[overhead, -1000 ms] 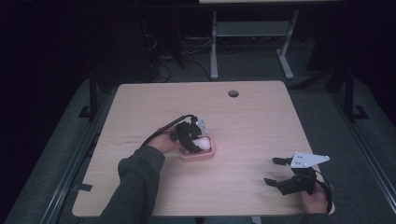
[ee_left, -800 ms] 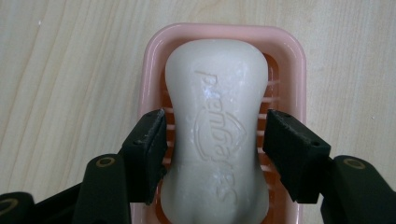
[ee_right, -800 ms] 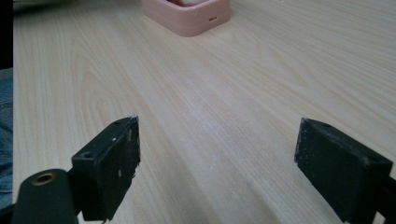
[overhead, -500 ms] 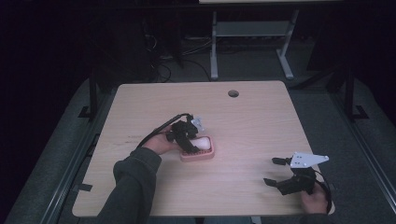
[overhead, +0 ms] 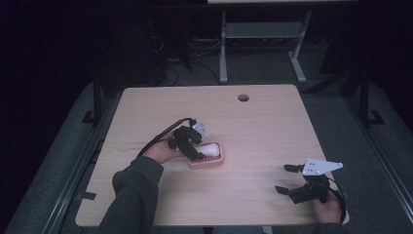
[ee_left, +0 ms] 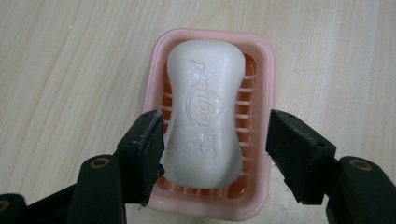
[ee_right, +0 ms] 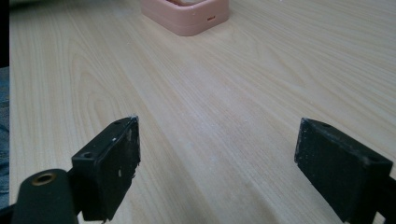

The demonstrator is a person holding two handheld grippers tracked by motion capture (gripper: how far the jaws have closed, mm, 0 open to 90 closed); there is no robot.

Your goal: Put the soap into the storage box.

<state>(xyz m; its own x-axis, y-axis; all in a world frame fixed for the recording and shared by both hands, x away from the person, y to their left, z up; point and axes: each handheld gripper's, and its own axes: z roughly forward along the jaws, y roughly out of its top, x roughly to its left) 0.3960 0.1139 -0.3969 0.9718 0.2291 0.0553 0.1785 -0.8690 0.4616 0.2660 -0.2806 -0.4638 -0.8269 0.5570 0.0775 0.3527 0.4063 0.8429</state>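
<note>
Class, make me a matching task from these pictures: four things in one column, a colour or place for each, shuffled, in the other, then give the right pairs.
Things:
1. soap
2. dish
3. left gripper
4. right gripper

Descriptions:
A. pink, ribbed floor
B. near the table's near right corner, jaws apart over bare wood
C. white, lying in the dish
D. over the dish, jaws just opened, one on each side of the soap

Pairs: 1-C, 2-A, 3-D, 4-B

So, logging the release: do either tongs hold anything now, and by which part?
Nothing is held. The left tongs have just opened around the soap; the right tongs are open.
</note>
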